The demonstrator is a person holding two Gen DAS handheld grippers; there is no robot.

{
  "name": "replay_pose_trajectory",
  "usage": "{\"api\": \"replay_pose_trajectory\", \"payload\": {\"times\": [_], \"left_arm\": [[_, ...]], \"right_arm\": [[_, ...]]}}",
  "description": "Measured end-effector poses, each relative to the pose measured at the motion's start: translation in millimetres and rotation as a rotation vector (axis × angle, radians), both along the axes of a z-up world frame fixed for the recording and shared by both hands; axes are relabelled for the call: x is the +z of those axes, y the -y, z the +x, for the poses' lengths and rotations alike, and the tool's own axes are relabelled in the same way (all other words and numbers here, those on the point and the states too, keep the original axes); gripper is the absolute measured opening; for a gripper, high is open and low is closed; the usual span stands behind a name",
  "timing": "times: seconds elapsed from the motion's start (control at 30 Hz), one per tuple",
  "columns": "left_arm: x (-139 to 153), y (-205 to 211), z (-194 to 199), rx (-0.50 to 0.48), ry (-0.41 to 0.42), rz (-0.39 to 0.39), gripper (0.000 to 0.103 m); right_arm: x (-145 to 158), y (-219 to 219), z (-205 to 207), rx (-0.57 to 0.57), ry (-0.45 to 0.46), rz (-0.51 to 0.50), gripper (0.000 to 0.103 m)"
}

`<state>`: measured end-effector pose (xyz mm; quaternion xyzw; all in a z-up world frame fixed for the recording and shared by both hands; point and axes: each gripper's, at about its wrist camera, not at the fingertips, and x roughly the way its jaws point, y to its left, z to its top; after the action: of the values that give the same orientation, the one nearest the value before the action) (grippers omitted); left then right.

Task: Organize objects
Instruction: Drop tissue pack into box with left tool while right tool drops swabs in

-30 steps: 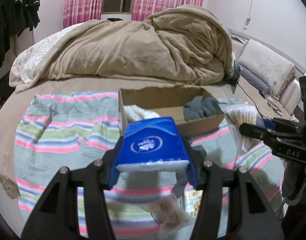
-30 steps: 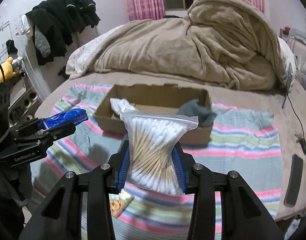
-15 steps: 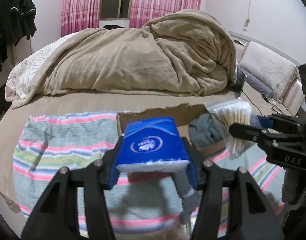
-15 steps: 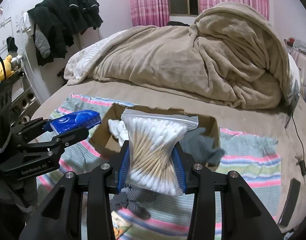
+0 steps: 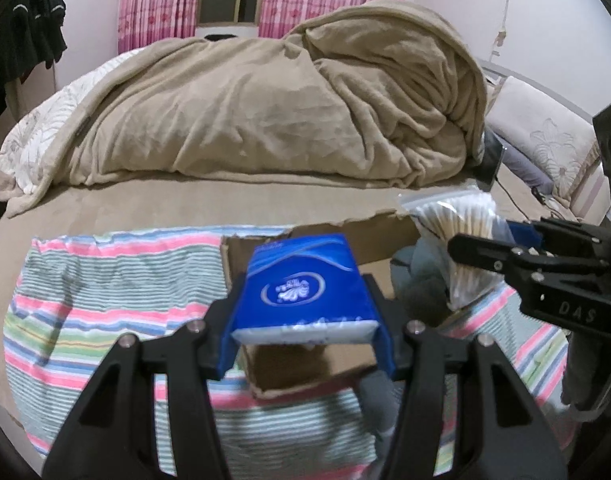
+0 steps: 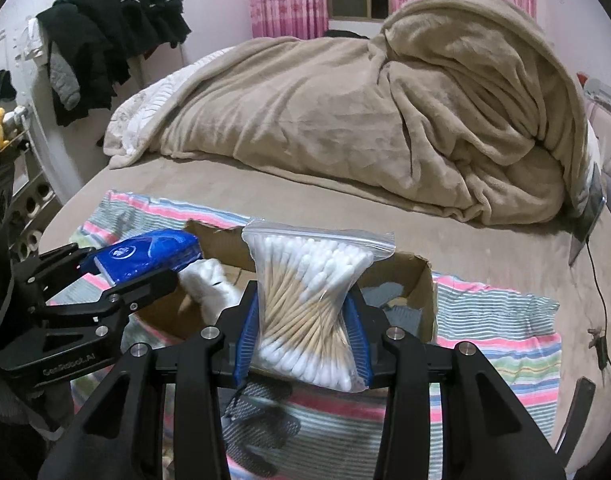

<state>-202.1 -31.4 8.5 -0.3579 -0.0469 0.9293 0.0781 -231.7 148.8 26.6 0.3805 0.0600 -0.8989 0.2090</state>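
A bed (image 5: 153,208) fills the scene, with a heaped tan blanket (image 5: 273,112) across its far half and pink curtains (image 5: 157,0) on the wall beyond. On the near half lies a striped cloth (image 5: 105,300) in pink, green and blue bands. A brown cardboard box (image 6: 419,304), open at the top with a torn far edge, sits on that cloth. Inside it a white cloth (image 6: 211,284) lies toward the left end and a grey cloth (image 6: 385,294) toward the right. Dark clothes (image 6: 113,36) hang at the far left wall.

The left claw (image 5: 305,320) is closed on a blue tissue pack (image 5: 301,288), pinched at both sides and held flat above the left part of the box. The right claw (image 6: 303,338) is clamped on a clear zip bag of cotton swabs (image 6: 309,304), squeezing its middle so the bag stands upright, above the near wall of the box toward its right part. The two claws are side by side, apart, the tissue pack left of the swab bag.
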Motion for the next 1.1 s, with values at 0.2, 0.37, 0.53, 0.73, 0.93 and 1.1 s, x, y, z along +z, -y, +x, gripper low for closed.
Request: {"api": "replay_pose_trajectory", "payload": {"times": [0.2,0.37,0.53,0.73,0.93,1.1], "left_arm": [[-14,0,-14,0.004,0.029,-0.011,0.055],[-28,-4,-25,-0.001,0.068,-0.018,0.055],[-35,-8,-28,-0.018,0.095,-0.013,0.055],[-43,-12,-34,-0.022,0.118,-0.030,0.055],[-46,-17,-34,-0.019,0.123,-0.045,0.057],[-43,-15,-29,-0.011,0.123,-0.025,0.060]], "right_arm": [[-15,1,-15,-0.004,0.034,0.007,0.042],[-31,1,-28,-0.009,0.071,0.010,0.042],[-45,2,-35,-0.006,0.105,0.010,0.042],[-55,3,-41,0.002,0.136,0.001,0.042],[-58,2,-42,0.003,0.147,-0.007,0.042],[-56,1,-41,0.004,0.138,-0.014,0.047]]}}
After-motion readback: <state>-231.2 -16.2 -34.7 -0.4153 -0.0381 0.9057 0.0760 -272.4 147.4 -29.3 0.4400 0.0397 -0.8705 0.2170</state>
